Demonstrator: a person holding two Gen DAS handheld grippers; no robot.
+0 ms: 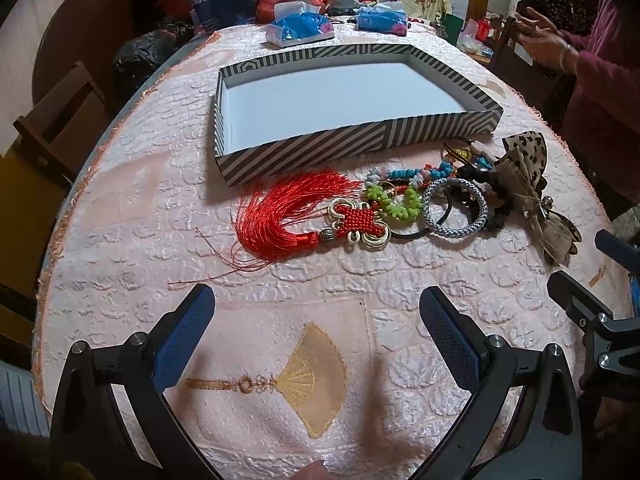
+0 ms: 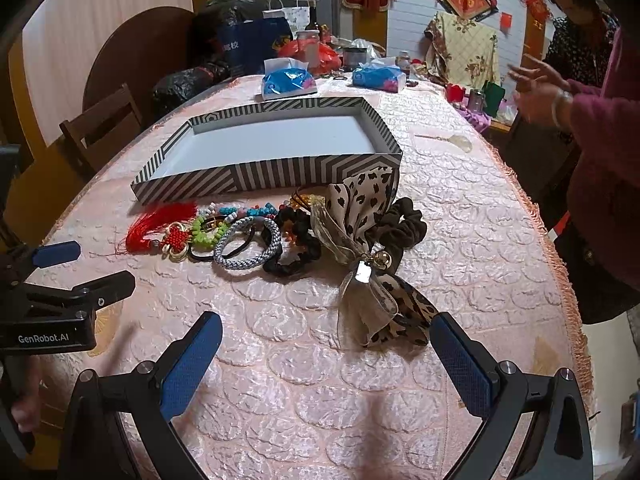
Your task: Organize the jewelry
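Both grippers, left gripper and right gripper, are hovering wide open and gripping nothing. Jewelry pile is sitting on the pink tablecloth, just in front of the striped box.

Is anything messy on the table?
Yes. The striped box is empty, and the jewelry sits jumbled in front of it: red tassel, gray bracelet and leopard bow overlap. Loose tassel threads straggle out.

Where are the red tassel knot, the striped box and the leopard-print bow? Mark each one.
red tassel knot (image 1: pixel 358 220): left wrist view, on the woven red knot.
striped box (image 2: pixel 276 172): right wrist view, on its near striped wall.
leopard-print bow (image 2: pixel 360 200): right wrist view, on the upper spotted loop.
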